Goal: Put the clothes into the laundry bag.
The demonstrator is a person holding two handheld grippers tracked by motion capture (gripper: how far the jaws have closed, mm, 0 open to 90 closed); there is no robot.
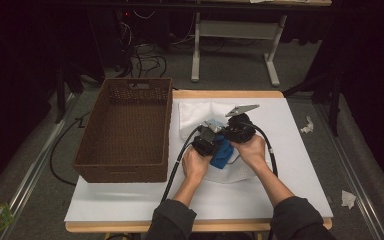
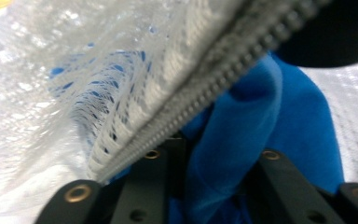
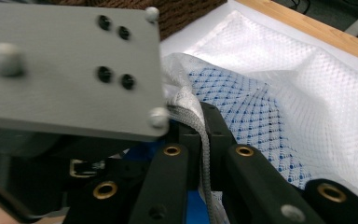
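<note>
Item: white mesh laundry bag (image 1: 207, 117) with zip edge, lying on the tabletop (image 1: 300, 165) just right of the brown wicker basket (image 1: 125, 130), which serves as landmark for all entries below.

1. Person's hands, nearest the viewer, right of the basket's near corner, each carrying a tool; the two meet over the bag's near end.

2. Left tool (image 1: 206, 142), just right of the basket's near half. Its jaws stand partly apart with the blue cloth (image 2: 261, 140) bunched between them; the bag's zip edge (image 2: 200, 93) crosses just above. Whether the pads press the cloth cannot be told.

3. Right tool (image 1: 237, 131), a little farther from the basket, touching the left one. Jaws closed on the zip edge (image 3: 205, 140), holding the mouth of the bag up.

4. Blue cloth (image 1: 222, 152), between the two tools; part shows through the mesh (image 3: 247, 112), part sits outside the mouth.

5. Far part of the bag: flat, slack, beside the basket's far half.

Status, as judged: the cloth is partway into the bag. Remaining: pushing the rest inside, closing the zip. The basket holds nothing visible.
</note>
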